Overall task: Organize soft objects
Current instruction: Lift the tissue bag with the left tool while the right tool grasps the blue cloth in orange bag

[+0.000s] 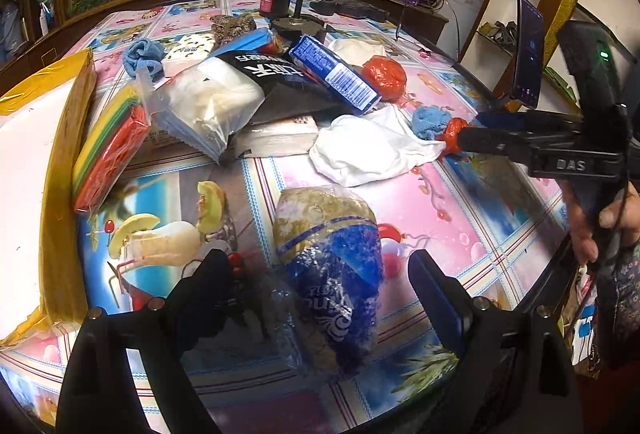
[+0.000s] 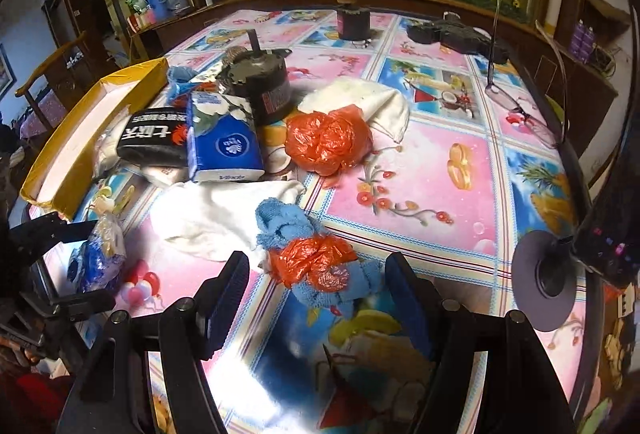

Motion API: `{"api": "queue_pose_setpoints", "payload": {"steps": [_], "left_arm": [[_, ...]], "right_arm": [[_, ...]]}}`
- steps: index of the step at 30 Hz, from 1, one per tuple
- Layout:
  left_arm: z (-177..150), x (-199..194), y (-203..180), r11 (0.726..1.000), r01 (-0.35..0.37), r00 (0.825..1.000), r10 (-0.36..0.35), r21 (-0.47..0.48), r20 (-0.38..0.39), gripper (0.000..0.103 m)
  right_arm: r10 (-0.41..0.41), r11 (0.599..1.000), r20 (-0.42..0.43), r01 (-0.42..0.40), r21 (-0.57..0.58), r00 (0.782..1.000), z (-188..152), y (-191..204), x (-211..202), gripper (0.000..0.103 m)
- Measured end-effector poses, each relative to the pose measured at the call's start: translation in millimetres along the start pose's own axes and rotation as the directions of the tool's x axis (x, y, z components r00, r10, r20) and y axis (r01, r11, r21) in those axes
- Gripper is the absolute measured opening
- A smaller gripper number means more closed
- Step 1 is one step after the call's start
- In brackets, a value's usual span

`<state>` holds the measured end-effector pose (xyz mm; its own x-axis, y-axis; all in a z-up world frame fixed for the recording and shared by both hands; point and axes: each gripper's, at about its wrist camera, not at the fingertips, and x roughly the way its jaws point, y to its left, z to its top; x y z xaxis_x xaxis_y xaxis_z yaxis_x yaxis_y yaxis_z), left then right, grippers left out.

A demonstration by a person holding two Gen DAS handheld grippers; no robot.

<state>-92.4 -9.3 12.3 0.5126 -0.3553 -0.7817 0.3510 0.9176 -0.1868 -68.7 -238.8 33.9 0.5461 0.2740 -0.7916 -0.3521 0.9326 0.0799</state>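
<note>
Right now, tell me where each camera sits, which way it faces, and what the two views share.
Left wrist: on the left hand-held gripper, angled down at a blue plastic-wrapped bundle between its open fingers; the right hand-held gripper shows.
Right wrist: on that gripper, angled down at an orange bag on blue cloth.
Shared: white cloth, bundle, tissue pack.

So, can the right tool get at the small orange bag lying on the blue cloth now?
Probably yes. The small orange bag lies on the blue cloth just ahead of the open right tool, roughly between its fingers, and nothing covers it. The cloth may get pinched too.
</note>
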Motion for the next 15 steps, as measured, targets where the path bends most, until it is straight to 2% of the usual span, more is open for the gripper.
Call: {"api": "queue_pose_setpoints", "payload": {"steps": [3,7,9,10,11,12,15], "left_arm": [[2,2,0,1.000,-0.001,1.000,0.001,-0.001,0.008,0.091],[4,6,-4,0.999,-0.030,1.000,0.030,0.013,0.000,0.090],[3,7,-6,0.998,-0.054,0.999,0.054,0.027,0.000,0.085],[3,7,-8,0.997,-0.068,0.998,0.068,0.035,0.001,0.080],[3,7,-9,0.996,-0.077,0.997,0.077,0.043,0.002,0.076],[2,7,-10,0.996,-0.080,0.997,0.080,0.050,0.004,0.074],[3,9,-12,0.993,-0.098,0.995,0.098,0.065,0.002,0.073]], "right_arm": [[0.000,1.000,0.021,0.000,-0.021,1.000,2,0,-7,0.075],[0.000,0.997,0.004,0.000,-0.074,1.000,9,5,2,0.074],[0.001,0.994,-0.018,-0.003,-0.107,1.000,11,7,14,0.072],[0.001,0.993,-0.031,-0.005,-0.117,1.000,12,7,20,0.068],[0.005,0.993,-0.047,-0.011,-0.121,0.999,11,8,26,0.052],[0.006,0.993,-0.071,-0.014,-0.113,0.997,10,7,33,0.041],[0.002,0.995,-0.063,-0.008,-0.097,0.998,4,9,31,0.041]]}}
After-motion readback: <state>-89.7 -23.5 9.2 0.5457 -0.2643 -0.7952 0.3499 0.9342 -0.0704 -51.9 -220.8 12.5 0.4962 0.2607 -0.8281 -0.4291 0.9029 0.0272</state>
